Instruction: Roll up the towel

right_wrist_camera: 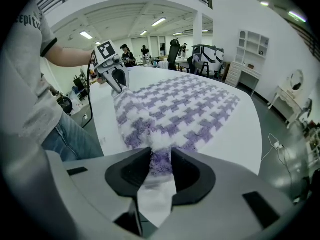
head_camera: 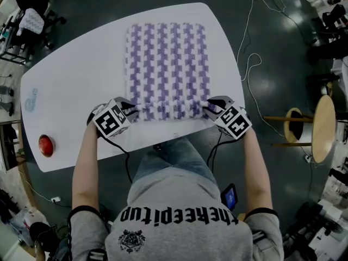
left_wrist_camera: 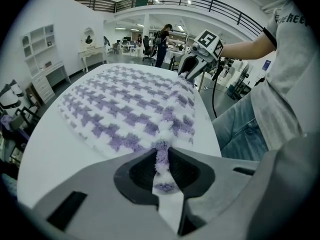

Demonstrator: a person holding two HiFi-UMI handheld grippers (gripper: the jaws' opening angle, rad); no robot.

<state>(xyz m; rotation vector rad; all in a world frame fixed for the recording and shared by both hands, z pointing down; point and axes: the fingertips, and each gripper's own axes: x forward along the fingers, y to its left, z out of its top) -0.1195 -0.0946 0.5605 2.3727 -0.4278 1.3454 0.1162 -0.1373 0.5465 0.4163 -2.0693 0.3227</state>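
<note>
Here, the purple and white towel (head_camera: 167, 64) is spread on the white tabletop (head_camera: 81, 75). Its near corners are squeezed by the left gripper (head_camera: 134, 112) and the right gripper (head_camera: 207, 109). "thekeepitup" is printed upside down on the shirt (head_camera: 179, 192).

White rounded desk (head_camera: 70, 75) on dark grey, glossy floor (head_camera: 272, 42). White cable (head_camera: 246, 64) looping across floor at right, round wooden stool (head_camera: 324, 128) nearby. Red dome (head_camera: 45, 144) near desk's left end. Large open hall: white walls, railed balcony (left_wrist_camera: 200, 6) overhead, ceiling strip lights (right_wrist_camera: 160, 22), white shelving (right_wrist_camera: 248, 46).
</note>
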